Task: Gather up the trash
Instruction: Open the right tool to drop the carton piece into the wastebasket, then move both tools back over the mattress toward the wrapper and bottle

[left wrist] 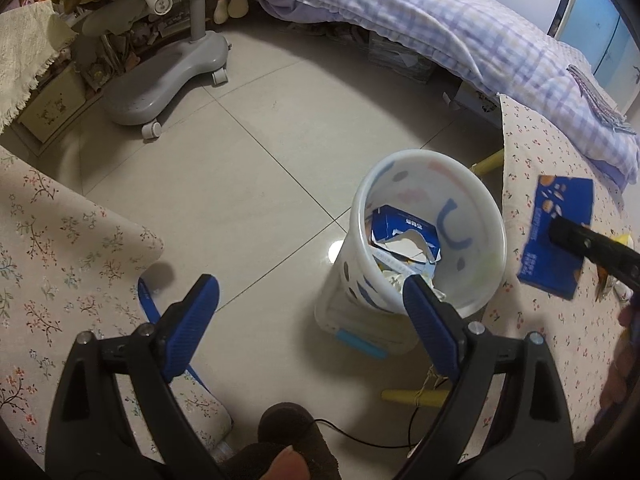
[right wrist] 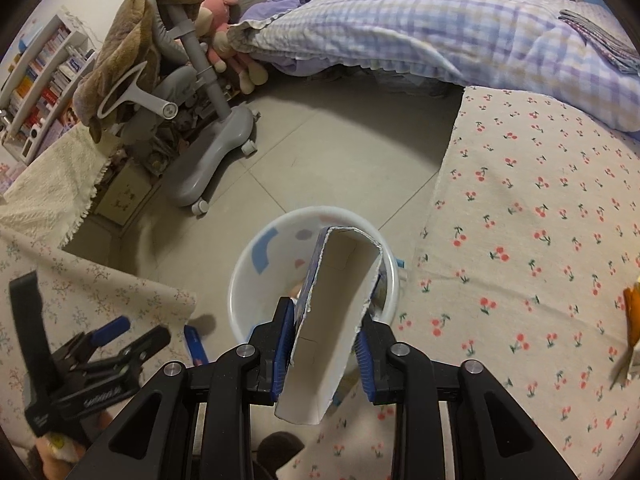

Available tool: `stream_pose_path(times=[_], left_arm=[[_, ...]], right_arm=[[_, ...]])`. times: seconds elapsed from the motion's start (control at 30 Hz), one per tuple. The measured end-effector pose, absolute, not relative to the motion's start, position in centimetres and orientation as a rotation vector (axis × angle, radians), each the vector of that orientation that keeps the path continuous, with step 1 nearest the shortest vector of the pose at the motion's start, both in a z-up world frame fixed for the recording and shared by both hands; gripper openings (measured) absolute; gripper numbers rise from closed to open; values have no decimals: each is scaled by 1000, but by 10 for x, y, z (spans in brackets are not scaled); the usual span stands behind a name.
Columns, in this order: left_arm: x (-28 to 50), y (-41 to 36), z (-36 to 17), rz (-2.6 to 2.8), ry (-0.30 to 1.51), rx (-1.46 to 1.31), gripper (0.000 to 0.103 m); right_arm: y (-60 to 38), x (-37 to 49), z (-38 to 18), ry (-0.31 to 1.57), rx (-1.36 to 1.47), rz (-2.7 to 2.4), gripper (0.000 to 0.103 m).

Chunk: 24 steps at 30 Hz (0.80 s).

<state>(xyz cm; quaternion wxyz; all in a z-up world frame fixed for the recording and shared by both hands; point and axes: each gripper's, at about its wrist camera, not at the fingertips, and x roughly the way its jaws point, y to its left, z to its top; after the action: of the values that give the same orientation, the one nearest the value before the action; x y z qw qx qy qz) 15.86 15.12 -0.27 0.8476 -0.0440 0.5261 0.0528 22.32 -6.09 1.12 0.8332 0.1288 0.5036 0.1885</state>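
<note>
A white bin (left wrist: 472,208) with coloured shapes stands on the tiled floor and holds a torn blue box (left wrist: 404,228) and paper scraps. My left gripper (left wrist: 312,312) hangs open and empty, its right pad over the bin's near rim. My right gripper (right wrist: 324,332) is shut on a torn blue carton (right wrist: 336,300) with a white inside, held above the bin (right wrist: 240,276). In the left wrist view that carton (left wrist: 556,216) shows at the right, over the cherry cloth, in the right gripper (left wrist: 560,236). The left gripper (right wrist: 140,332) appears at lower left.
A cherry-print cloth (right wrist: 520,220) covers a table right of the bin, with an orange item (right wrist: 632,312) at its edge. Floral cloth (left wrist: 60,260) lies to the left. A grey wheeled chair base (left wrist: 160,84) and a bed with a checked quilt (left wrist: 440,24) stand beyond.
</note>
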Motion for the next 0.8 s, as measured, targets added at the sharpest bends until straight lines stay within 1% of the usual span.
stream_pose_path(times=[0.03,0.07,0.1,0.13,0.17,0.43,0.6,0.8], left_arm=[[159,152,-2,110,1108,-92,93],[159,152,-2,109,1107,-89,93],[158,152,-1,109,1104,-86,93],[158,152,-1,109,1102,-83,93],[158,152,0,107,1101,-81,93],[157,149,0,102,1097,-76,94],[158,135,0,77,1100,-66,97],[162,108,-2,41,1098,-32,100]], right_arm=[[-60,224,10,1056,277,408,31],[-59,225,9,1045,291,425,35],[-58,227,8,1053,302,430,54],[-57,227,6,1060,306,423,75],[-58,226,7,1055,309,409,78],[-69,215,17,1036,267,379,78],[-93,203,19,1040,270,350,78],[-132,190,27,1021,283,295,78]])
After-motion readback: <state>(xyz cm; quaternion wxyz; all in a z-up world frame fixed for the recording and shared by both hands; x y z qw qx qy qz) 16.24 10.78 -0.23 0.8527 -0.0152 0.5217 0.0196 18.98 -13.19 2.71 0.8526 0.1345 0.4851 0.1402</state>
